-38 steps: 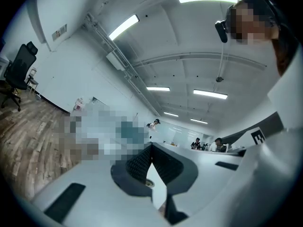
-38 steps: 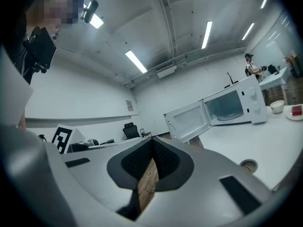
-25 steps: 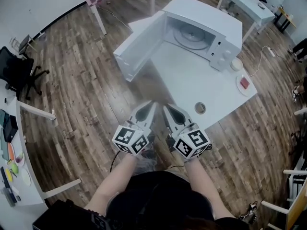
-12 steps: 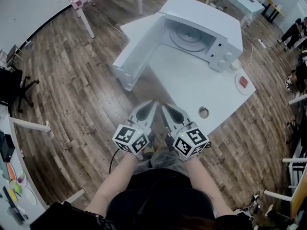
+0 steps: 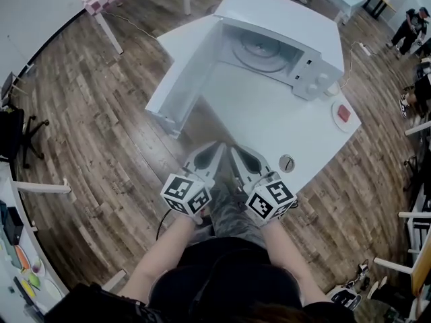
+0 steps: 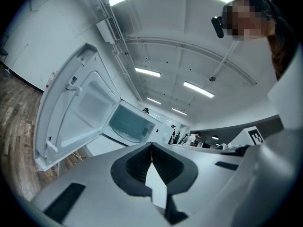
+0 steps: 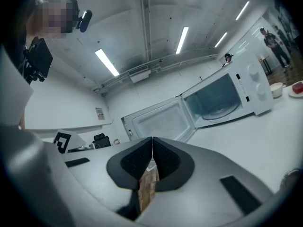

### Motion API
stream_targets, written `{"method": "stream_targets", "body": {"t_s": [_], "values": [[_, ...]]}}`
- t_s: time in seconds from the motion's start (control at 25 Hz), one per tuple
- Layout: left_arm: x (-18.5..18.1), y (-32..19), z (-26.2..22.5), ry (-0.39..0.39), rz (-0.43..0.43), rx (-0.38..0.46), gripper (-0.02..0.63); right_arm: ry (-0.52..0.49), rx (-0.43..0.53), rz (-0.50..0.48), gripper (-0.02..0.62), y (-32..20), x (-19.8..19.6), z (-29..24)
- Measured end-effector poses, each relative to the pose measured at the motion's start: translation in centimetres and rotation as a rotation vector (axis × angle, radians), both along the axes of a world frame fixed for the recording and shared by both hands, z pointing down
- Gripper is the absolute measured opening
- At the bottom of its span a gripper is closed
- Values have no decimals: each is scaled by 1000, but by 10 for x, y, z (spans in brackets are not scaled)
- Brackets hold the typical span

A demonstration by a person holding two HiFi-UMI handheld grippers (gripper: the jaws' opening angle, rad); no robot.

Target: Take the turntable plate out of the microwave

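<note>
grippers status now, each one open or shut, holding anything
Left gripper: shut, holding nothing.
Right gripper: shut, holding nothing.

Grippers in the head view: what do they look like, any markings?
The left gripper and right gripper are matching pale grey tapered shells with black ribbed fingers. Each carries a white cube bearing black square markers. The person wears a black top.

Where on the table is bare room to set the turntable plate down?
Bare tabletop in front of the microwave, between its open door and the small round object. Crowded at the right edge: bowl and small plate.
</note>
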State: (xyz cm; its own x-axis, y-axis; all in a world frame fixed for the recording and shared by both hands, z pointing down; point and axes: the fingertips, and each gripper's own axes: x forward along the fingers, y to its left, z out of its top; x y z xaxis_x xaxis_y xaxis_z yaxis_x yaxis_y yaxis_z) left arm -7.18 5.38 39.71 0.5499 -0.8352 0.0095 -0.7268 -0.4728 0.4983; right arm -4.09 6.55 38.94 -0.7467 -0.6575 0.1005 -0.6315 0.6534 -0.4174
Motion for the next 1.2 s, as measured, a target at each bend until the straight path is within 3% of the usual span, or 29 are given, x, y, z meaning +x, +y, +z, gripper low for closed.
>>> {"method": "stream_targets", "body": {"t_s": [0.64,1.2], "values": [[27,-135,13,29,77,-49,12,-8,-60,91,20,-127,24,20],[59,-207,38,43,108,-118,12,-55,-125,152,20,-190,55,42]]}}
